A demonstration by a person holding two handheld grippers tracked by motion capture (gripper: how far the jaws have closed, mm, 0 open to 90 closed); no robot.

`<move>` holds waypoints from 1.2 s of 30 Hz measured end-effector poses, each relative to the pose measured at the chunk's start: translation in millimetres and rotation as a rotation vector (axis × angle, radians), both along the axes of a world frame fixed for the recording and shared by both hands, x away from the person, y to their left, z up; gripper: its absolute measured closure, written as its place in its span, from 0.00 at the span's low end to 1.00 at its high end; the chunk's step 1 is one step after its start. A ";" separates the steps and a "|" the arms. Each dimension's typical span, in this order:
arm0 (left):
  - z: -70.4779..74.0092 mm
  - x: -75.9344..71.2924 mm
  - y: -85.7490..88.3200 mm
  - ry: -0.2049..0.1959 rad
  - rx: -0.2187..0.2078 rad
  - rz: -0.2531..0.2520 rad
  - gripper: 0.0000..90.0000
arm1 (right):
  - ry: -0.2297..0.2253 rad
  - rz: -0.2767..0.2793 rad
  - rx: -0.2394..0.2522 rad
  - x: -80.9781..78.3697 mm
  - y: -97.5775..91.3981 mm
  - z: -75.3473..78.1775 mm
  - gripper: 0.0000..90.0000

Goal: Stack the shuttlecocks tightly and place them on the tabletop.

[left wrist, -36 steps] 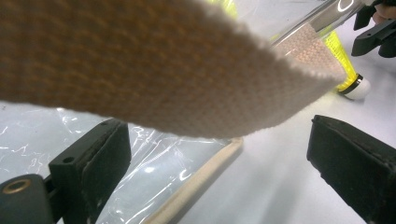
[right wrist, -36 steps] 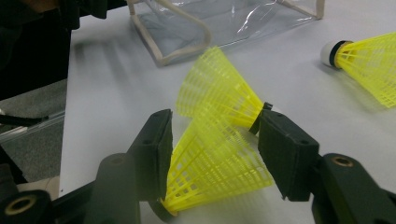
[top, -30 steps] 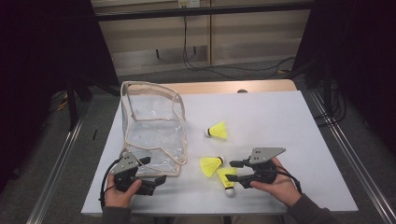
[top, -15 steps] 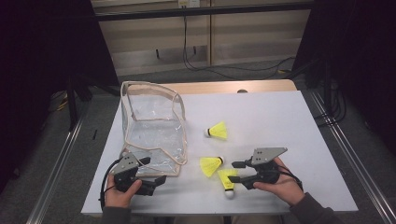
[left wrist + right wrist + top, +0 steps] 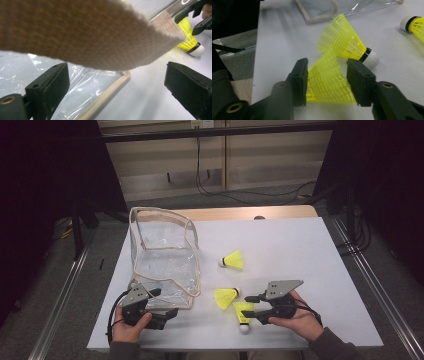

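Three yellow shuttlecocks lie on the white table (image 5: 300, 250). My right gripper (image 5: 246, 307) (image 5: 327, 72) has its pads against the skirt of the nearest shuttlecock (image 5: 243, 312) (image 5: 327, 82); its jaws have just been closing on it. A second shuttlecock (image 5: 226, 297) (image 5: 342, 42) lies just beyond, touching it. The third shuttlecock (image 5: 233, 260) (image 5: 415, 25) is farther back. A clear bag (image 5: 162, 250) with beige trim stands open at the left. My left gripper (image 5: 167, 305) (image 5: 116, 75) is open at the bag's front flap, with the woven trim (image 5: 75, 32) close above its jaws.
The table's near edge runs just under both hands. The bag's clear flap (image 5: 87, 85) lies flat on the table under the left jaws. Metal rails flank the table on both sides, and cables hang at the back.
The right gripper's jaws have drawn closer together on the nearest shuttlecock's skirt. Both hands have stayed in place.
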State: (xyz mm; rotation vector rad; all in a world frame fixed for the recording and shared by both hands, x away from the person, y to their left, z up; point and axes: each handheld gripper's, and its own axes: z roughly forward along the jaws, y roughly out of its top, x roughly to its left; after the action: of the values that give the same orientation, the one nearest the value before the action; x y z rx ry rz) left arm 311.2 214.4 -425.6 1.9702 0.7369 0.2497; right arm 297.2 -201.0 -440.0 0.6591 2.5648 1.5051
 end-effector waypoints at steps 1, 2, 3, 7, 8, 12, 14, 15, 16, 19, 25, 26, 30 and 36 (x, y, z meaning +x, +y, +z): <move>-0.1 -0.1 0.0 0.000 0.001 0.000 0.06 | 0.002 0.007 0.003 -0.5 -1.8 0.4 0.66; -0.1 -0.1 -0.1 0.000 0.001 0.001 0.06 | 0.008 0.012 0.005 -1.5 -3.5 1.0 0.68; -0.4 -0.2 -0.3 0.000 -0.002 0.002 0.07 | 0.012 0.018 0.005 -2.4 -5.9 1.4 0.71; -0.3 0.2 -0.4 -0.002 0.000 0.002 0.07 | 0.035 0.029 0.016 -4.4 -14.0 3.4 0.82; -0.4 0.3 -0.5 -0.001 0.000 0.002 0.06 | 0.045 0.033 0.030 -4.7 -16.2 4.5 0.86; -0.4 0.4 -0.8 -0.002 0.001 0.003 0.06 | 0.059 0.035 0.068 -4.1 -24.9 8.9 0.95; -0.4 0.4 -0.9 -0.002 0.001 0.003 0.06 | 0.060 0.019 0.085 -3.0 -29.3 11.2 0.98; -0.4 0.4 -0.9 -0.003 0.001 0.004 0.06 | 0.060 0.015 0.097 -1.9 -31.8 12.2 0.99; -0.4 0.4 -0.9 -0.002 0.000 0.004 0.06 | 0.054 0.001 0.105 -0.8 -34.6 13.3 0.99; -0.3 0.3 -0.9 -0.002 0.001 0.004 0.06 | 0.039 -0.031 0.100 1.8 -39.5 14.5 0.99; -0.3 0.3 -0.8 -0.002 0.000 0.004 0.06 | 0.001 -0.101 0.112 6.6 -45.2 18.2 0.99; -0.2 0.3 -0.7 -0.003 0.002 0.002 0.06 | -0.008 -0.116 0.110 7.5 -46.1 19.3 0.99; -0.2 0.1 -0.7 -0.003 0.002 0.003 0.06 | -0.037 -0.172 0.098 12.8 -49.4 19.5 0.99; -0.2 0.2 -0.6 -0.003 0.001 0.003 0.06 | -0.057 -0.225 0.088 22.8 -53.4 17.8 0.99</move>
State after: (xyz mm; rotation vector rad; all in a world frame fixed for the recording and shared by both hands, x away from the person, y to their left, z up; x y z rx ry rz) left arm 311.3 213.8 -425.9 1.9695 0.7382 0.2553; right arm 320.0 -254.3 -422.3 0.8691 2.3044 1.5431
